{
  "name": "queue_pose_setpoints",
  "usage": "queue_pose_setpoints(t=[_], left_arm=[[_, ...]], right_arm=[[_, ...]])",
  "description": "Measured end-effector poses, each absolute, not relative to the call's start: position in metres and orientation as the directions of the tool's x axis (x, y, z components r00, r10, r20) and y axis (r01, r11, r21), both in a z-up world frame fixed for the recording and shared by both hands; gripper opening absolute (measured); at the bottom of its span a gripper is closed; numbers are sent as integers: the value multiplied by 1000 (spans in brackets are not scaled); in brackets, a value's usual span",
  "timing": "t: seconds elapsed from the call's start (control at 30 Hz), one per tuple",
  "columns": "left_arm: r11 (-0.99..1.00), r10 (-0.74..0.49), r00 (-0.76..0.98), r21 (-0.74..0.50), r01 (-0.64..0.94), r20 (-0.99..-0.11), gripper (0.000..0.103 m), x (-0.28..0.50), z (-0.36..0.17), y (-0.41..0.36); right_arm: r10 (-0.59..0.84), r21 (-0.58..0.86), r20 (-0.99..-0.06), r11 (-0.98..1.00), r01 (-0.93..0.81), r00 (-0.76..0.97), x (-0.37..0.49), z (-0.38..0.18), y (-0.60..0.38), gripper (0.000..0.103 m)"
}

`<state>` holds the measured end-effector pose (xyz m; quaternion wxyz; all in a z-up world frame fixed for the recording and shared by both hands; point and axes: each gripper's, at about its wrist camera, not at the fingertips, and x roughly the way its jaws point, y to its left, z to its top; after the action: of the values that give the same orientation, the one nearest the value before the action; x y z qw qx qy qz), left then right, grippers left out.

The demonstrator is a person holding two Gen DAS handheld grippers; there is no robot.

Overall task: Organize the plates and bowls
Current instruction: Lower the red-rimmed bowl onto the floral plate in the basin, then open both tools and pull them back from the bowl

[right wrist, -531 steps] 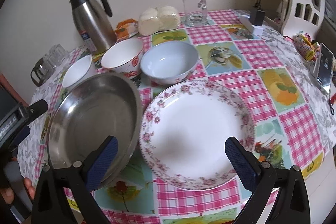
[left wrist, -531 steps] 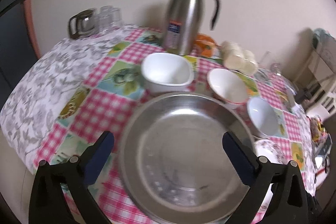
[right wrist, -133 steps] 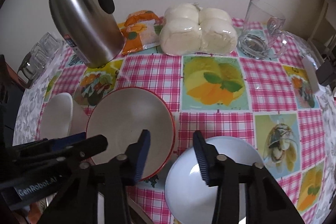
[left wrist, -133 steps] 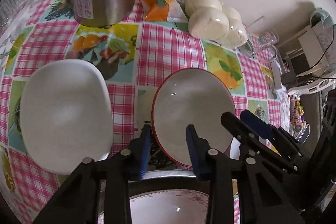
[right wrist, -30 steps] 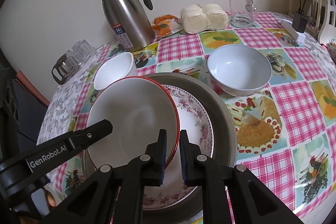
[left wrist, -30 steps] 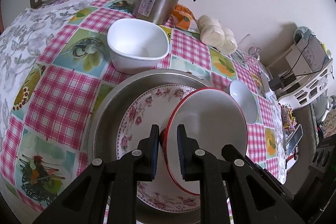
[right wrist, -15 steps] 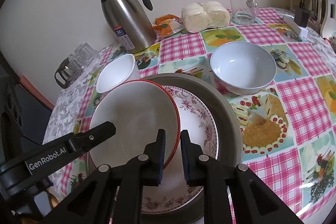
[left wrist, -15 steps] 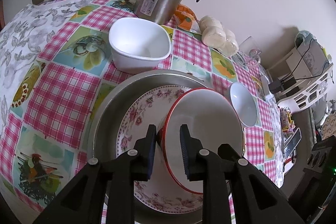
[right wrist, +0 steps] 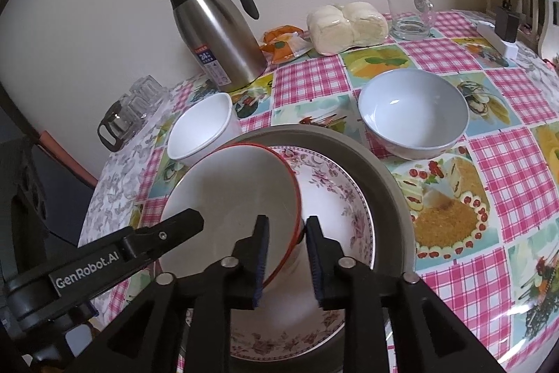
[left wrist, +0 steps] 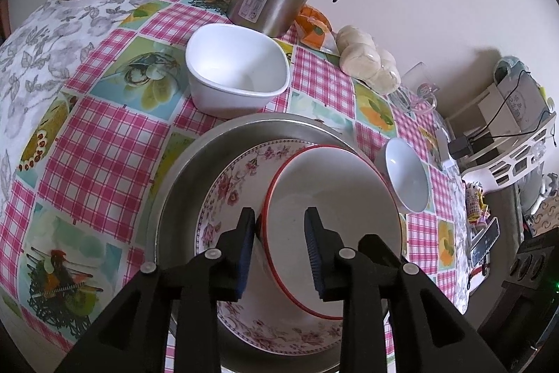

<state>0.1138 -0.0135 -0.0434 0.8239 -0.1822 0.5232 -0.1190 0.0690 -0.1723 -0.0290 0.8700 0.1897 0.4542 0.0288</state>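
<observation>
Left view: from the left gripper, looking steeply down and forward, close over the red-rimmed bowl; wall behind, shelf at right.
Right view: from the right gripper, same steep downward tilt, equally close; the left gripper's arm enters at lower left.
Shared: bowl, floral plate, steel pan, jug, tablecloth.

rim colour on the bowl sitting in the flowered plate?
Red rim, plain white inside, on the bowl; clearest in the left wrist view.
</observation>
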Motion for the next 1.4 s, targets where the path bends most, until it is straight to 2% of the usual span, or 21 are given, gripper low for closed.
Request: queue_pose_setpoints(t=[0.2, 0.3, 0.37, 0.5, 0.6, 0.73, 0.83, 0.93, 1.1, 1.4], left_arm=[[898, -398, 429, -439, 3, -811, 31, 113, -41, -11], [896, -402, 433, -444, 2, -807, 33, 113, -39, -10], [899, -395, 434, -439, -2, -810, 42, 113, -39, -9], [912, -358, 446, -409, -21, -821, 49, 112, -35, -5], [921, -328, 464, -387, -36, -823, 60, 111, -30, -1], [932, -288, 475, -357, -60, -831, 63, 111, -26, 6], [944, -237, 480, -317, -90, -844, 76, 112, -26, 11], [949, -205, 484, -293, -113, -851, 78, 113, -27, 17], [955, -168, 487, -265, -137, -857, 84, 114, -29, 24], [952, -132, 509, -253, -175, -851, 86, 115, -29, 38]], right_arm=[[231, 358, -776, 927, 109, 586, 69, -29, -170, 38], [229, 353, -777, 930, 106, 586, 69, -27, -169, 51], [223, 346, -779, 932, 106, 586, 69, -27, -168, 57], [211, 336, -785, 935, 113, 583, 69, -27, -169, 67], [203, 328, -787, 937, 117, 583, 69, -27, -171, 70], [186, 314, -785, 941, 122, 591, 69, -26, -171, 83], [179, 308, -786, 943, 124, 592, 69, -26, -171, 87], [171, 301, -788, 945, 127, 591, 69, -26, -171, 94], [158, 286, -789, 950, 128, 594, 69, -26, -170, 101], [141, 268, -787, 955, 126, 601, 69, -24, -169, 103]])
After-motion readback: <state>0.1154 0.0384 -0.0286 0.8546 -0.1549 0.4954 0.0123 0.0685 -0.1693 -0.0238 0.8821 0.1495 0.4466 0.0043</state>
